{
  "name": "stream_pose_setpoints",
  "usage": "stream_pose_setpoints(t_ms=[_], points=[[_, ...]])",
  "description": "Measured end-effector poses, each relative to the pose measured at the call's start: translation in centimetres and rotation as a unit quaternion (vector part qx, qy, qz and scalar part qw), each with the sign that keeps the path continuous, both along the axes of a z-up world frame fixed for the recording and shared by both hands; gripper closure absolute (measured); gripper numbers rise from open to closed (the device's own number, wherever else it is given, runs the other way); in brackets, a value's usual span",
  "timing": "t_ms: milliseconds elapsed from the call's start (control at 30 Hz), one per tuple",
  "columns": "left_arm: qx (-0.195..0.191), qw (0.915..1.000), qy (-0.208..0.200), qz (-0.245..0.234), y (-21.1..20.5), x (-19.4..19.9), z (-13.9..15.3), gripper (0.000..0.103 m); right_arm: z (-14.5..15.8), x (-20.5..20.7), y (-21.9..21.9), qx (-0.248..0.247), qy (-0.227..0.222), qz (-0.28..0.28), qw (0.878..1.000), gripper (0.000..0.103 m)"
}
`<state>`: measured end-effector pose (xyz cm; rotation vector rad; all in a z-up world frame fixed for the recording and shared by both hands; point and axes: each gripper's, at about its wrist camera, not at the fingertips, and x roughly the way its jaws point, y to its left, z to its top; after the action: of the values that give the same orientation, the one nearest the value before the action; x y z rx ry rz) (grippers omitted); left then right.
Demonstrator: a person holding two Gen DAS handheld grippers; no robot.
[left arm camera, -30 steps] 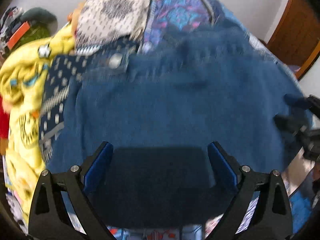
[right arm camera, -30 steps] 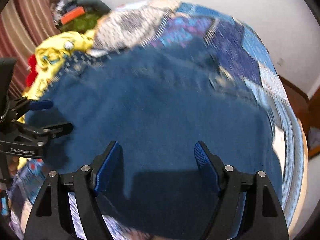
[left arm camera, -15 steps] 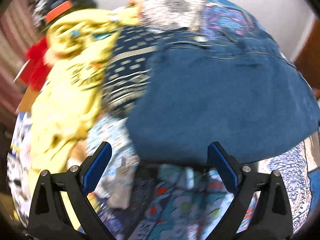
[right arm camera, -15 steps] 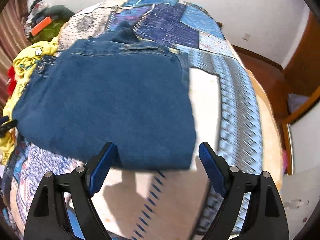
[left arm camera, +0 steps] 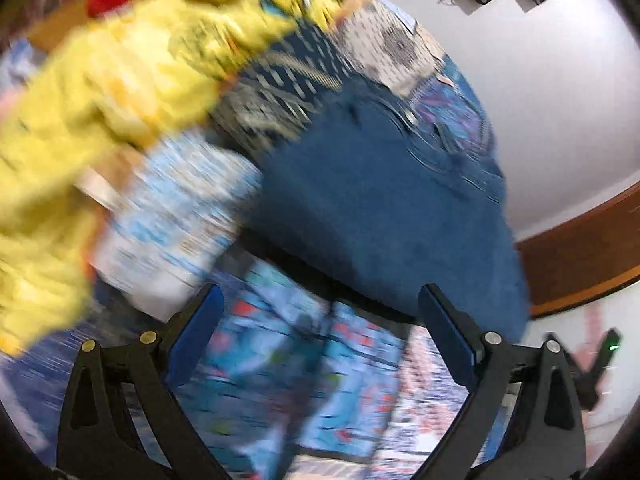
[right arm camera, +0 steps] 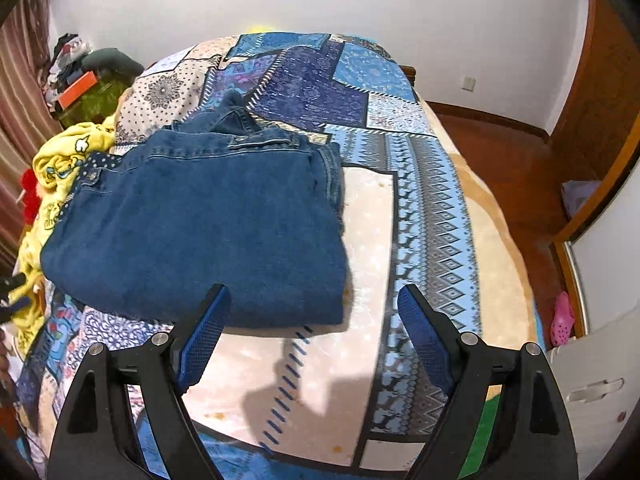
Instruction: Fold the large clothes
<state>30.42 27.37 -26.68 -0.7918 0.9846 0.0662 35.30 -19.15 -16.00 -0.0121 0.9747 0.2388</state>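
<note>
A blue denim garment (right arm camera: 208, 216) lies folded into a flat rectangle on the patchwork bedspread (right arm camera: 424, 216). It also shows in the blurred left wrist view (left arm camera: 380, 208). My right gripper (right arm camera: 314, 332) is open and empty, raised just off the garment's near edge. My left gripper (left arm camera: 318, 332) is open and empty, tilted, above the bedspread (left arm camera: 304, 380) near the garment's left corner. Its tip shows at the left edge of the right wrist view (right arm camera: 12, 292).
A heap of yellow clothes (right arm camera: 60, 160) (left arm camera: 92, 104) with something red (right arm camera: 28, 196) lies left of the denim. A green bag and clutter (right arm camera: 92, 92) stand at the far left. Wooden floor (right arm camera: 516, 184) and a white cabinet (right arm camera: 600, 368) lie to the right of the bed.
Both grippers have pulled back off the denim garment, which now lies flat and folded. The left gripper has swung left and tilted; its view is blurred with motion.
</note>
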Motion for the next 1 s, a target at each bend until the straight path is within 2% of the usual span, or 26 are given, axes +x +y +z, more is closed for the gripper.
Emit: stream_pose_setpoints(t_ms=[67,200,367,400,567,600,667,733,800,900,1000], points=[[-0.043,0.9991,0.006,-0.005,-0.9,1.1,-1.7,0.005,-0.4,0.1,0.5,0.007,0.005,0.003,1.0,0.02],[-0.057,0.9982,0.016,0.009,-1.5,3.2,-3.6,0.007,-1.2,-0.3,1.4,0.006,0.01,0.017,1.0,0.02],[-0.102,0.9945,-0.009,0.022,-1.2,5.9,-5.5,0.025,-2.2,-0.3,2.1,-0.002,0.017,0.029,0.999,0.02],[-0.104,0.9942,-0.012,0.027,-1.1,6.3,-5.6,0.032,-2.5,-0.1,2.2,-0.005,0.018,0.03,0.999,0.02],[-0.105,0.9926,-0.013,0.059,-0.5,9.1,-6.0,0.042,-3.9,0.7,2.1,-0.008,0.04,0.017,0.999,0.02],[-0.102,0.9926,-0.011,0.065,-0.5,9.4,-6.0,0.047,-4.1,0.8,2.0,-0.002,0.045,0.016,0.999,0.02],[-0.107,0.9904,-0.008,0.088,-0.2,8.8,-5.4,0.059,-4.1,0.8,1.9,0.009,0.051,0.011,0.999,0.02],[-0.118,0.9872,-0.034,0.101,0.3,7.7,-4.1,0.072,-3.6,0.8,2.0,0.012,0.052,0.011,0.999,0.02],[-0.114,0.9863,-0.064,0.101,0.2,7.0,-2.2,0.075,-2.9,0.6,2.4,0.01,0.046,0.016,0.999,0.02],[-0.081,0.9874,-0.096,0.096,-0.3,6.4,1.3,0.079,-1.7,0.5,3.7,0.007,0.034,0.03,0.999,0.02],[-0.051,0.9846,-0.134,0.1,-0.3,4.9,4.7,0.08,-0.5,0.5,5.8,0.01,0.019,0.053,0.998,0.02]])
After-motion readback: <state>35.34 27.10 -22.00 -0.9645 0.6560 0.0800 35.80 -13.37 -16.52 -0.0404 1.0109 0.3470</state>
